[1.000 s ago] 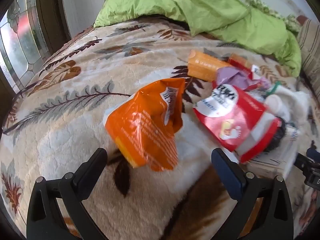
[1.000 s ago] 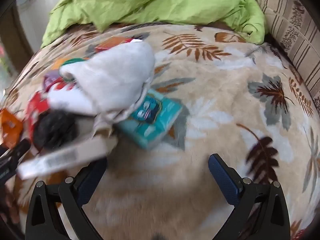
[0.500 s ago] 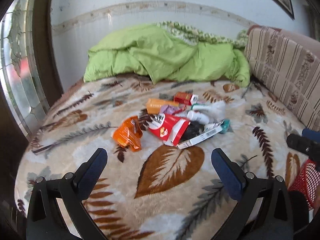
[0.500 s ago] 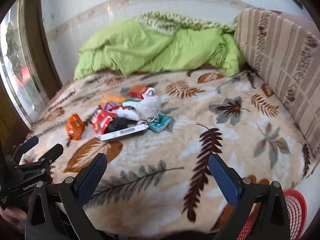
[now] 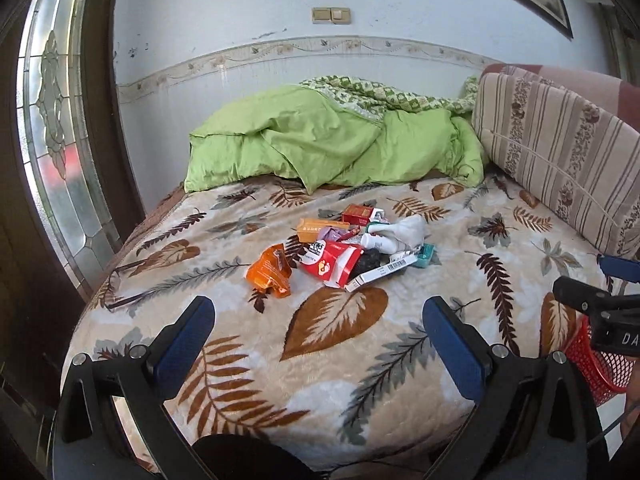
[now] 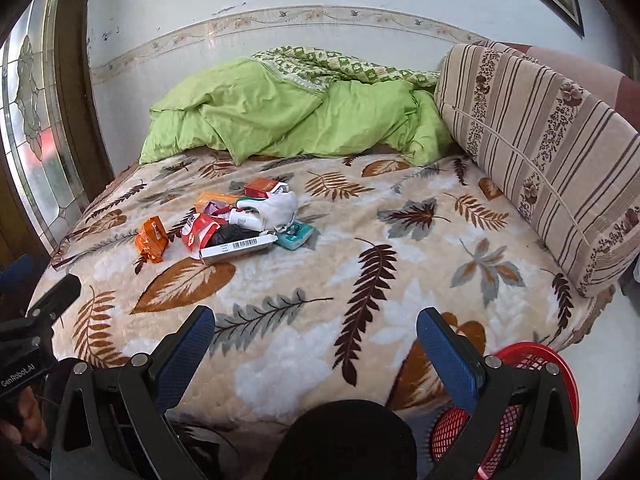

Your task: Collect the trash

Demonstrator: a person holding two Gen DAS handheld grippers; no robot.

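Trash pile [image 5: 344, 248] sits far on bed [image 5: 280, 360]; both grippers, left [image 5: 318, 344] and right [image 6: 316, 342], gape empty. Next: reach in, then red basket [image 6: 532, 364].

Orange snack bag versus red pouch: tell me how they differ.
The orange snack bag lies crumpled and alone at the pile's left edge; the red pouch sits within the pile, against the black item. The orange snack bag looks smaller and plain orange; the red pouch bears white panels. Both rest on the leaf-patterned blanket, ungrasped.
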